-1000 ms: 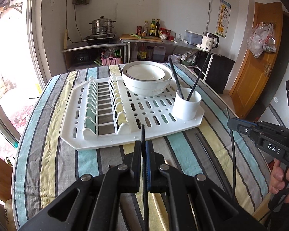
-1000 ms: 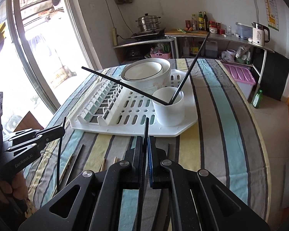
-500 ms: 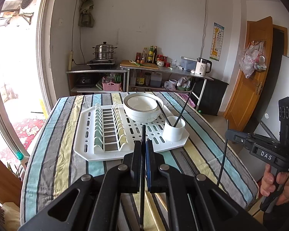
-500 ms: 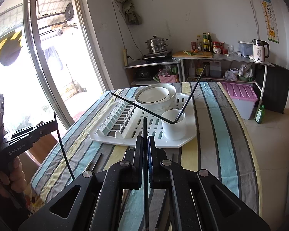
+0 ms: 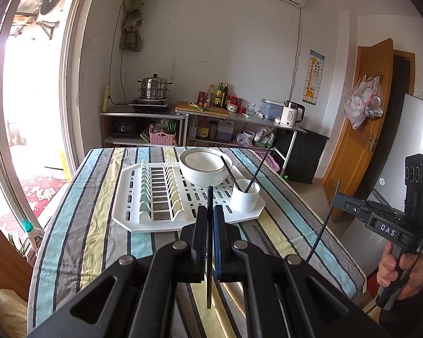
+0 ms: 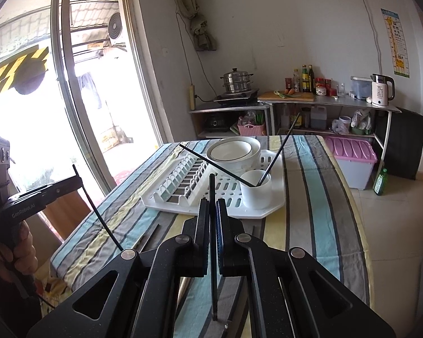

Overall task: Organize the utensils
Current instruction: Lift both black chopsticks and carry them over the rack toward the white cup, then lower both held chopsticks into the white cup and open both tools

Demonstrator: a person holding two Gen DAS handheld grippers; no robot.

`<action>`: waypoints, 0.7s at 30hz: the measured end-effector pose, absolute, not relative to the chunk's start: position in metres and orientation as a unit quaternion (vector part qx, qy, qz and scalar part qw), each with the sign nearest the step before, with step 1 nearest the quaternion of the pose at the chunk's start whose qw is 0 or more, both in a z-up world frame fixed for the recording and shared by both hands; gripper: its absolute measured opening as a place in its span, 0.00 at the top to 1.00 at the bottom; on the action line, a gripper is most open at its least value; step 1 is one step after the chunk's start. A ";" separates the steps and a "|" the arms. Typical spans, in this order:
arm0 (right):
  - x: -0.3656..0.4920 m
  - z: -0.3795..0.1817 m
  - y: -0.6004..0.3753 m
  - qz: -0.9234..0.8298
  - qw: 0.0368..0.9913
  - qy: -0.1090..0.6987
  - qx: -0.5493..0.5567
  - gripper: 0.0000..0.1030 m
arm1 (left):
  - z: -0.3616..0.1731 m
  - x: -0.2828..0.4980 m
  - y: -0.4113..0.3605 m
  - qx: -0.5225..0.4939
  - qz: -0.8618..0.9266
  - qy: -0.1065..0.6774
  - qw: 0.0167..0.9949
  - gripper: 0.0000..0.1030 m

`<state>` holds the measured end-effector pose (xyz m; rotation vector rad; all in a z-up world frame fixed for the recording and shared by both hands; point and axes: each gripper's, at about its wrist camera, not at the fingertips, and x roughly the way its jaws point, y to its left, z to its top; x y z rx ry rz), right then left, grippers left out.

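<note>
My left gripper (image 5: 210, 211) is shut on a black chopstick (image 5: 209, 253), held upright above the table's near edge. My right gripper (image 6: 213, 205) is shut on another black chopstick (image 6: 213, 253), also raised. Each gripper shows in the other's view: the right one (image 5: 337, 200) at the far right, the left one (image 6: 77, 181) at the left. A white cup (image 5: 244, 199) on the white drying rack (image 5: 132, 214) holds two black chopsticks (image 5: 231, 176); it also shows in the right wrist view (image 6: 256, 193). More chopsticks (image 5: 260, 236) lie on the striped tablecloth.
Stacked white bowls (image 5: 205, 167) sit at the back of the rack. The striped table (image 5: 79, 225) ends close below both grippers. A kitchen shelf with pot and bottles (image 5: 183, 112) stands behind; a pink bin (image 6: 351, 155) is on the floor at right.
Both grippers have pulled back and risen away from the rack, each still holding its chopstick; the table and rack now look smaller and farther.
</note>
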<state>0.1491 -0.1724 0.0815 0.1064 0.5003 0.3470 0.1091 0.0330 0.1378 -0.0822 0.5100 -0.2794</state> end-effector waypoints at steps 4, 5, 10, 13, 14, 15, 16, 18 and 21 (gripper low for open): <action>0.149 0.087 -0.174 0.171 0.955 0.238 0.052 0.96 | 0.140 0.111 0.028 -0.034 -0.143 0.250 0.957 0.96; 0.149 0.089 -0.175 0.171 0.956 0.235 0.052 0.96 | 0.141 0.112 0.027 -0.034 -0.145 0.251 0.956 0.96; 0.154 0.100 -0.180 0.163 0.961 0.221 0.047 0.96 | 0.149 0.125 0.018 -0.032 -0.154 0.253 0.954 0.96; 0.162 0.107 -0.185 0.157 0.963 0.216 0.046 0.96 | 0.157 0.137 0.009 -0.029 -0.163 0.254 0.953 0.96; 0.164 0.109 -0.186 0.154 0.963 0.214 0.045 0.96 | 0.160 0.141 0.005 -0.026 -0.167 0.255 0.952 0.96; 0.167 0.110 -0.187 0.152 0.964 0.214 0.045 0.96 | 0.163 0.146 0.000 -0.024 -0.170 0.256 0.951 0.96; 0.170 0.112 -0.189 0.150 0.964 0.214 0.044 0.96 | 0.165 0.151 -0.003 -0.023 -0.173 0.257 0.951 0.96; 0.176 0.117 -0.191 0.146 0.966 0.209 0.041 0.96 | 0.168 0.161 -0.012 -0.021 -0.180 0.259 0.949 0.96; 0.185 0.124 -0.193 0.142 0.968 0.205 0.039 0.96 | 0.175 0.174 -0.026 -0.018 -0.189 0.261 0.947 0.96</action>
